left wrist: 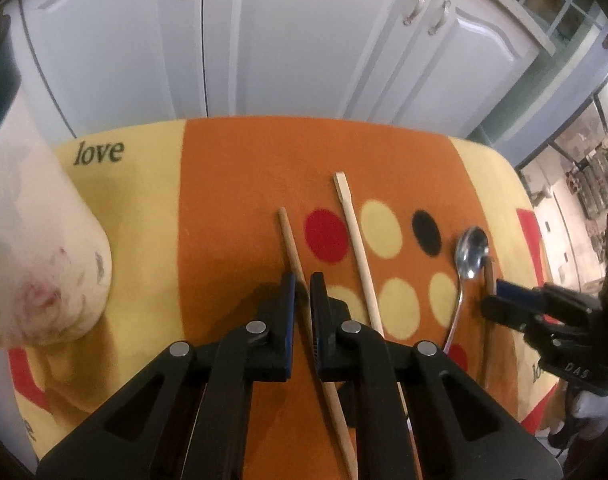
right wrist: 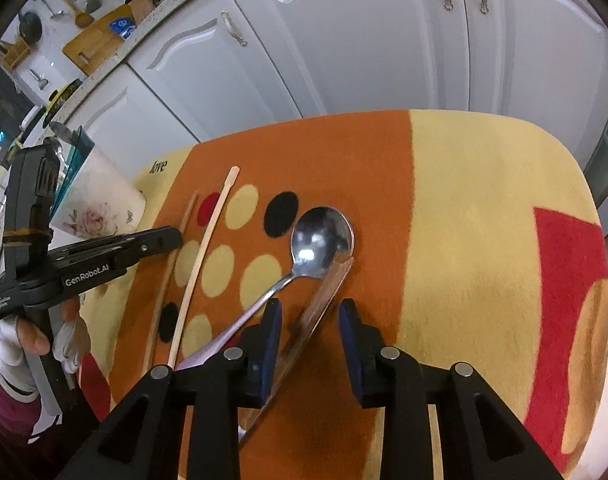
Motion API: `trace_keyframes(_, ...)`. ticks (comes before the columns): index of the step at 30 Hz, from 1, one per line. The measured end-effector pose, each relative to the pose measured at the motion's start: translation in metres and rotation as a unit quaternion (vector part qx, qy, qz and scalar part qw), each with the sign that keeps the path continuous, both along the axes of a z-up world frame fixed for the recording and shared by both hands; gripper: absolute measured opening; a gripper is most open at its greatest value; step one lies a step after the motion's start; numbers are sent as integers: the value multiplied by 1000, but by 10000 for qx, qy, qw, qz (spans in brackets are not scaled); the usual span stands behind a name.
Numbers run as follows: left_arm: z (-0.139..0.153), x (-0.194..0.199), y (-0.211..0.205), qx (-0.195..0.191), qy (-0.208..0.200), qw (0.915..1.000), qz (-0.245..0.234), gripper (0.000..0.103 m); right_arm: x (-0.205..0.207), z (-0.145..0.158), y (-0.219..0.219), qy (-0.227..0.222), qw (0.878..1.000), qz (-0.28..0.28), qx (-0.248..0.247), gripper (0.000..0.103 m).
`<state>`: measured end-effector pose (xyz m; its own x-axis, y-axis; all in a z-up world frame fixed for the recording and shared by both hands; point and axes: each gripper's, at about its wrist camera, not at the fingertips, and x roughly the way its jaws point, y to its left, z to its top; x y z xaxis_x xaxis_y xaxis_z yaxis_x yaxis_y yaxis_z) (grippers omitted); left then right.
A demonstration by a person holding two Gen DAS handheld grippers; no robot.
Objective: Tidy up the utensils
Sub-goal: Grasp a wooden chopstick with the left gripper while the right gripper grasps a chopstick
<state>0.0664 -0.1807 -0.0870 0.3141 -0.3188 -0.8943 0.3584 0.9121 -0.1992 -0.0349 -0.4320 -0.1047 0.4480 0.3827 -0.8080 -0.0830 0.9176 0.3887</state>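
Shiny metal spoon [right wrist: 322, 240], round bowl up, slim wooden chopsticks [right wrist: 202, 256] alongside

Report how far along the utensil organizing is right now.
Nothing looks sorted yet. The round wooden chopstick, flat pale wooden stick, shiny metal spoon and a brown-handled utensil beside it all lie on the orange-and-yellow mat. In hand: the left gripper straddles the chopstick, nearly closed; the right gripper is open around the brown handle. Left: moving everything, probably into the floral holder.
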Motion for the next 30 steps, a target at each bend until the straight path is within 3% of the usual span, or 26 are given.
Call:
trace_keyframes(4, 1, 14, -2, 59, 18, 9998, 165, 29, 6, -5, -5, -24, 9994, -107, 313, 23)
trace_keyframes(5, 0, 14, -1, 64, 56, 9998, 181, 30, 7, -7, -7, -13, 9992, -136, 382, 15)
trace_keyframes(7, -7, 16, -4, 152, 147, 9997, 153, 30, 6, -7, -8, -36, 9989, -135, 456, 14)
trace_keyframes(9, -7, 11, -9, 302, -91, 9995, 29, 28, 2, -4, -8, -99, 9989, -103, 451, 14)
trace_keyframes(10, -7, 9, -11, 365, -172, 9992, -23, 13, -1, -1, -7, -148, 9987, -92, 477, 14)
trace_keyframes(11, -8, 8, -11, 343, -147, 9993, -65, 7, -4, 2, -7, -194, 9985, -88, 514, 13)
trace_keyframes(14, -4, 5, -4, 110, -33, 9999, -14, 6, -14, 16, -8, -355, 9975, -83, 607, 12)
trace_keyframes(25, 74, -42, 30, -699, -622, 9955, -159, 5, -47, 69, 7, -995, 9923, 230, 701, 9)
trace_keyframes(30, 83, -51, 32, -732, -726, 9946, -131, 5, -34, 56, 22, -655, 9963, 370, 422, 9)
